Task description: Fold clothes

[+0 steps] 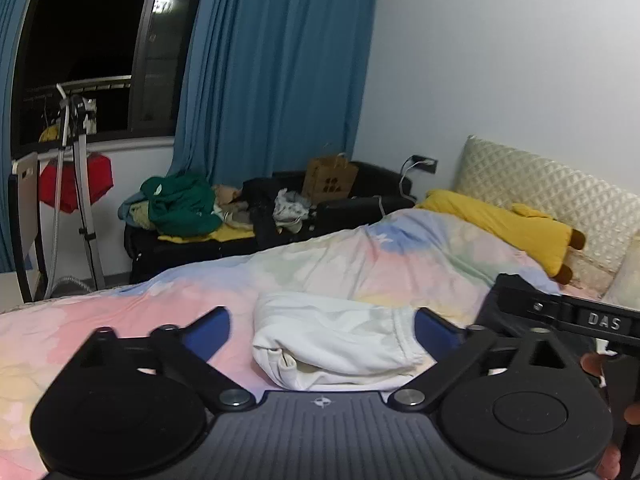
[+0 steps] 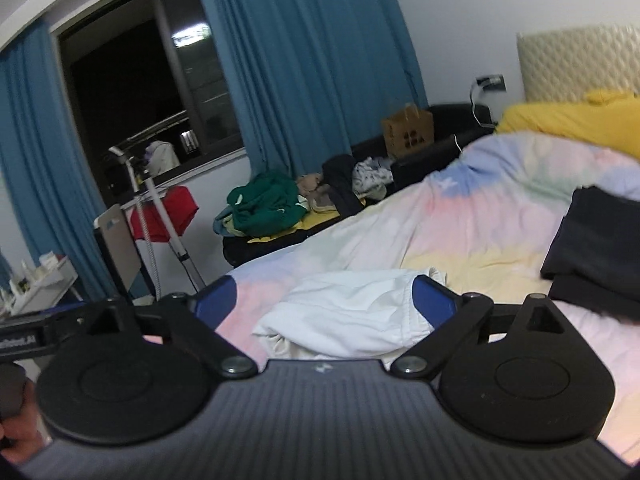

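Both held low over the bed, each spread wide with nothing between the blue pads: left gripper, right gripper. White garment bunched on the pastel duvet, straight ahead of both, centred in the gap of each in both wrist views. Long axis roughly left to right across the line of approach, hemmed edge at the right end, close by the right pad of each gripper, touching or not impossible to tell. Neither clearly nearer, to judge from the near-identical framing. Dark folded pile off to the right, apart from the white piece. Next, probably 1 gripper per end
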`<state>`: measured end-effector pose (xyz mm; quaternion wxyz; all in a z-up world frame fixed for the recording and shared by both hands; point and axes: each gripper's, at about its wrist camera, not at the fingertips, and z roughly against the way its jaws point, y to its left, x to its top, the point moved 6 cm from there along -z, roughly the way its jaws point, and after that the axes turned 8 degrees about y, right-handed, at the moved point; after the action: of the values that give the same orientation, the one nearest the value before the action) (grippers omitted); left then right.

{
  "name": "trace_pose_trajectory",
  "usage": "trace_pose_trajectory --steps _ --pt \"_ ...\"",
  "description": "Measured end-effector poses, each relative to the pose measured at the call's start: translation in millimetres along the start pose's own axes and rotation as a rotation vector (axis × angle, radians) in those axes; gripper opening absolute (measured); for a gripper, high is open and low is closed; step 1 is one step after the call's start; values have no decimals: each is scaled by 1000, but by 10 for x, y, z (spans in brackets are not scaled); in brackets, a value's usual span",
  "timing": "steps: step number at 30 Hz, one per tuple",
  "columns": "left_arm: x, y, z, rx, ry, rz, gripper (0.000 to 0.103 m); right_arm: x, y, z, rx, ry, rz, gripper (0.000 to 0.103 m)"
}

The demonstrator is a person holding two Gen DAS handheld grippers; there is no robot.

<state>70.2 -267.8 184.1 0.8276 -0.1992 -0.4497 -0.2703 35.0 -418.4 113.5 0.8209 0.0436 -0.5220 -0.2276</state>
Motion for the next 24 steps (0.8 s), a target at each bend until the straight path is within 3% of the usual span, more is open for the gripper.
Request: trace_pose_trajectory --steps 8,14,24 --pt "-511 -78 348 24 -25 -5 103 -378 198 235 -18 -2 77 96" --pt "-766 -66 338 87 -24 -39 103 -659 270 198 -25 -10 99 96" --pt "-966 -4 149 104 -14 -44 103 -947 287 -40 -63 -33 114 96"
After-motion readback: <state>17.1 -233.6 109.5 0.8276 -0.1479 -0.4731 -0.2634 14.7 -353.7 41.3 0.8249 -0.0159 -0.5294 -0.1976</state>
